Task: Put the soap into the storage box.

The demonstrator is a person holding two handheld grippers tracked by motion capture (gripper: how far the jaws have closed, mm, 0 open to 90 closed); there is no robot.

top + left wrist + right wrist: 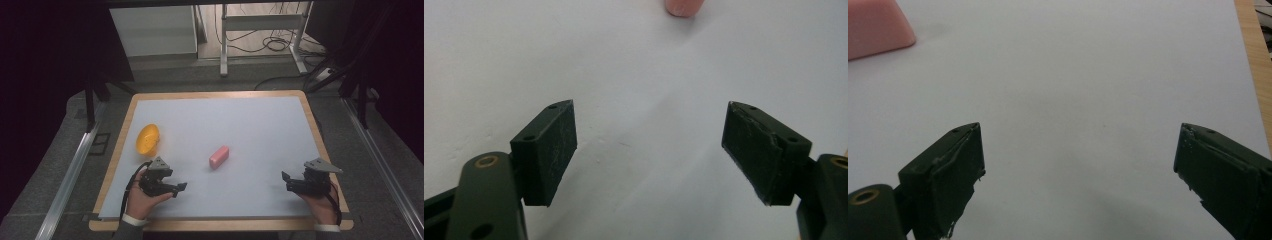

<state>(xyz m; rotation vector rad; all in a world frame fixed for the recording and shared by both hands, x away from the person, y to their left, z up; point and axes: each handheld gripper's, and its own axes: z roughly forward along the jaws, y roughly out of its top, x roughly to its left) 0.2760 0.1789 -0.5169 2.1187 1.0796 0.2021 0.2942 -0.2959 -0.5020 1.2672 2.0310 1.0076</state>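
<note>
We hold left tongs (176, 189) & right tongs (289, 182) spread, empty, at bottom of frame, flanking the pink block (219, 156) lying mid-worktop (260, 125), prob. so either can reach it.

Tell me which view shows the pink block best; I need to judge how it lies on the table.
The high view: the whole pink block lies slanted mid-table, apart from the yellow bowl. The right gripper view catches one cropped end at its top left corner; the left gripper view shows just a tip at its top edge.
</note>
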